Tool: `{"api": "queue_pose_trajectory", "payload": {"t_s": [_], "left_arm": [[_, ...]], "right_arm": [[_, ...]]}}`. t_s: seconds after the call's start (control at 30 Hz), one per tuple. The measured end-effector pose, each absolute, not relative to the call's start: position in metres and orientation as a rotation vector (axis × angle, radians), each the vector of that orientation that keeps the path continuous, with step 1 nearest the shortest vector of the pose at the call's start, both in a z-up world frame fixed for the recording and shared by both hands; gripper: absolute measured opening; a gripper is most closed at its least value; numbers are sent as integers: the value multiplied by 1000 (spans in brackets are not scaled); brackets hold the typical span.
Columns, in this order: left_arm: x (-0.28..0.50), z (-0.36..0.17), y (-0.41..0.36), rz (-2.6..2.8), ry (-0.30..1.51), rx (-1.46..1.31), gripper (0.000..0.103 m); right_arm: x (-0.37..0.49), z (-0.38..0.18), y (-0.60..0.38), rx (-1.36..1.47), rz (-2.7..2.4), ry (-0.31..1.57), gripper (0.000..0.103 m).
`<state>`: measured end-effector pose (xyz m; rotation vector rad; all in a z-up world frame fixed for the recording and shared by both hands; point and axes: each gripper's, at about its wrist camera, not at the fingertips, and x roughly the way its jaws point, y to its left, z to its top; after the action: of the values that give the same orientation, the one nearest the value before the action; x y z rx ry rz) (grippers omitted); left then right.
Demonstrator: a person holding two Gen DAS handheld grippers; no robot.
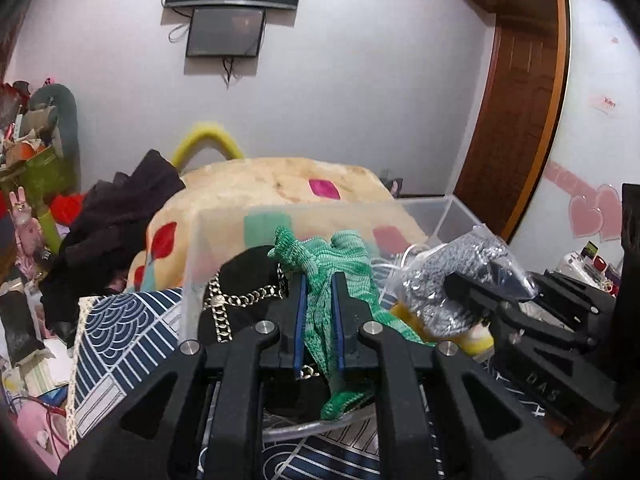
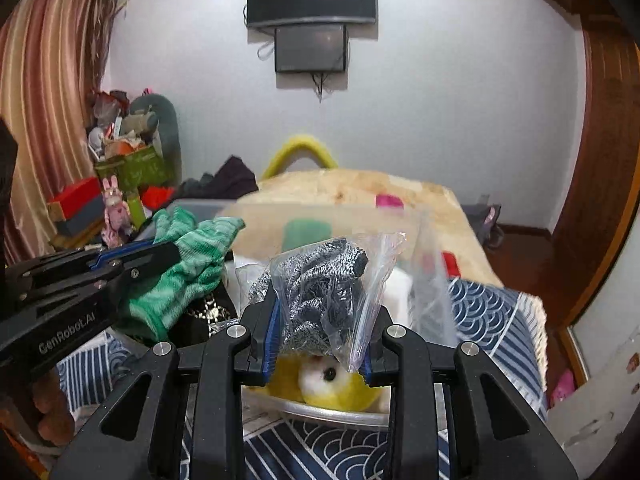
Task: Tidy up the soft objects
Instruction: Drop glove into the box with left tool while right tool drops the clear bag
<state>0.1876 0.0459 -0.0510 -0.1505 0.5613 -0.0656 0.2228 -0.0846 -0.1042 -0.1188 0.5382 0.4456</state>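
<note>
Pinching green gloves (image 1: 320, 280), left fingers (image 1: 300, 320) nearly meet.

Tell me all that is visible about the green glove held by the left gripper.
The green glove is knitted, in mottled light and dark green, soft and limp. The left gripper is shut on its middle, so the fingers stick up past the blue pads and the cuff hangs below. It is held above the clear plastic box, over a black item with a chain.

the left gripper (image 1: 319, 312) is held level, its blue-padded fingers (image 1: 299, 320) pressed in on a green knit glove (image 1: 320, 264). the right gripper (image 2: 322, 336) is held just beside it, clamped on a bagged grey cloth (image 2: 320, 284).
</note>
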Motion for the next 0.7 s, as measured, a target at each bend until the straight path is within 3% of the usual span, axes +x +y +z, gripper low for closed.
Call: {"api": "queue_pose_trajectory", "payload": {"t_s": [0.27,0.43,0.5,0.57,0.7], "left_arm": [[184,-56,34,-57,559,-78,20],[177,-54,41,-72,573,-115,35],[171,-50,44,-92,568,-139,43],[164,-46,45,-94,554,-137,47],[147,-34,42,-90,507,-120,52]], "right_arm": [[222,-103,-86,-140,455,554,35],[217,-100,-97,-125,466,558,39],[215,-98,-102,-120,467,546,44],[209,-92,-107,-113,462,521,53],[198,-81,-116,-99,460,478,60]]}}
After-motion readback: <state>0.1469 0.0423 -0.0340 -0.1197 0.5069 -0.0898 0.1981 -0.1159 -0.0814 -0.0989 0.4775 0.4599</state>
